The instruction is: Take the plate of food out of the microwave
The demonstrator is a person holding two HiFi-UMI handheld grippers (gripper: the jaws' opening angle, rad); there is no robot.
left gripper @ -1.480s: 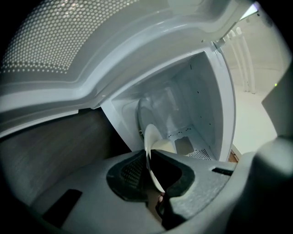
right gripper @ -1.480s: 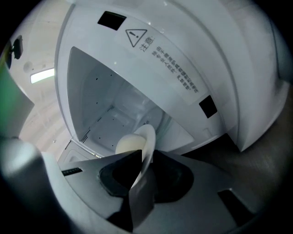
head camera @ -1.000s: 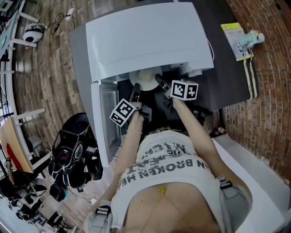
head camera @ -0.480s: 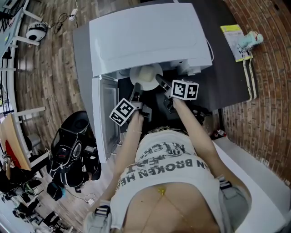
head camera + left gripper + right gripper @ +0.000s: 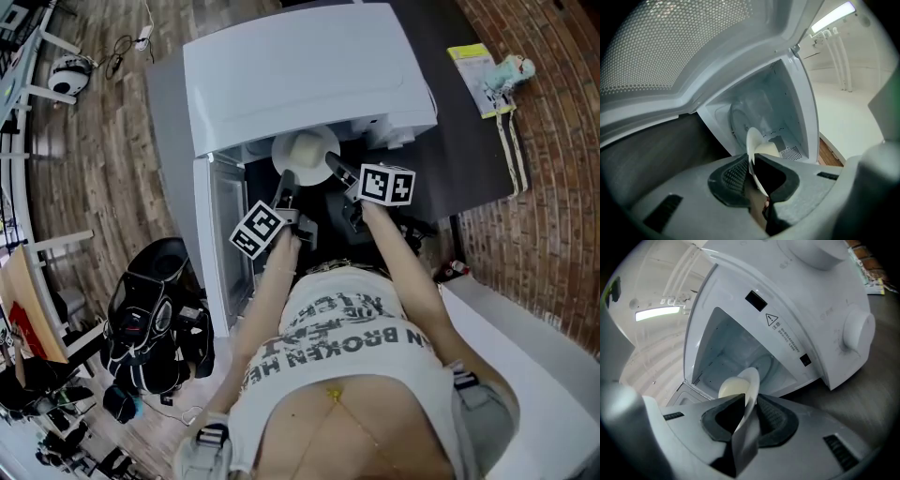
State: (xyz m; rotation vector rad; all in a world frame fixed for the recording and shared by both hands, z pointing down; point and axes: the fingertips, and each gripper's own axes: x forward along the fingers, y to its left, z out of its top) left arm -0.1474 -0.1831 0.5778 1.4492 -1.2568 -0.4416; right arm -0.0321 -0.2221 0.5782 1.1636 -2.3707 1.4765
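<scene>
A white plate (image 5: 307, 156) with a pale, rounded food item (image 5: 731, 387) hangs just outside the open white microwave (image 5: 300, 70). Both grippers hold it by the rim. My left gripper (image 5: 285, 182) is shut on the plate's left edge (image 5: 753, 159). On the right edge (image 5: 751, 392) my right gripper (image 5: 337, 170) is shut too. In both gripper views the rim sits pinched between dark pads, with the microwave cavity (image 5: 764, 117) behind it. The turntable (image 5: 740, 119) shows inside.
The microwave door (image 5: 217, 234) hangs open at the left, beside my left arm. The microwave stands on a dark table (image 5: 469, 141); a yellow booklet (image 5: 473, 75) and a small toy (image 5: 511, 70) lie at its far right. A black bag (image 5: 155, 319) lies on the wooden floor.
The plate has come further out of the microwave opening, with both grippers still on its rim. More of the plate shows in the head view than before.
</scene>
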